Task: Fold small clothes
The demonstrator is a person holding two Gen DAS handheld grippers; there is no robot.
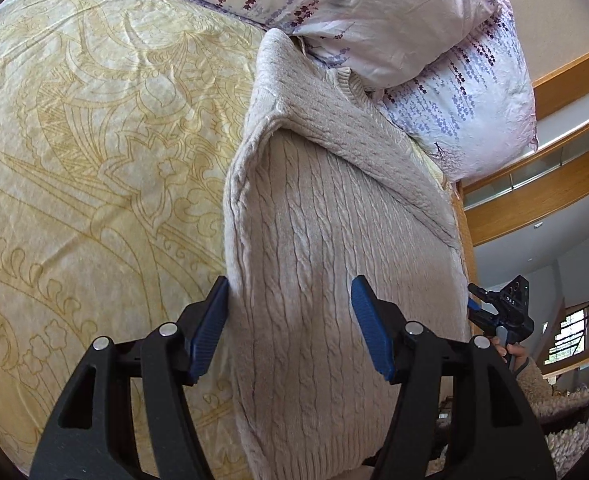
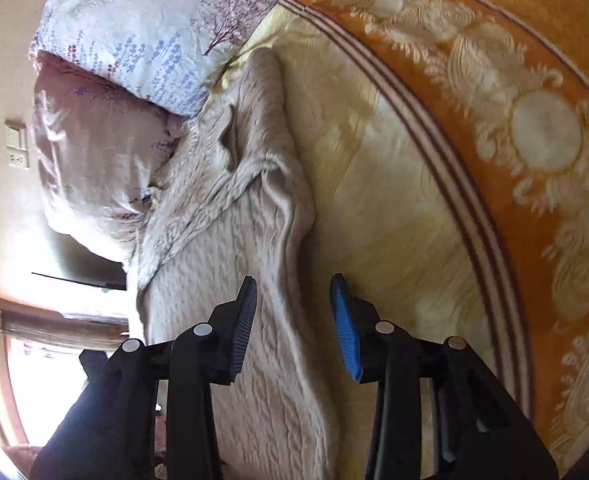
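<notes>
A beige cable-knit sweater (image 1: 314, 240) lies on the bed as a long narrow strip, with a sleeve folded slantwise across its upper part. My left gripper (image 1: 290, 284) hovers over its lower half, open. Its left pad stands at the sweater's left edge and its right pad over the knit. In the right wrist view the sweater (image 2: 214, 240) runs up the middle, its right edge raised in a ridge. My right gripper (image 2: 293, 280) is open, and that edge passes between the jaws without either pad pressing on it.
The bed has a pale yellow patterned cover (image 1: 94, 160) with an orange ornamented border (image 2: 534, 80). Floral pillows (image 1: 394, 20) lie against the sweater's far end. Wooden shelving (image 1: 554, 184) stands past the bed's right side. A hand in a fleecy sleeve (image 1: 534, 376) shows there.
</notes>
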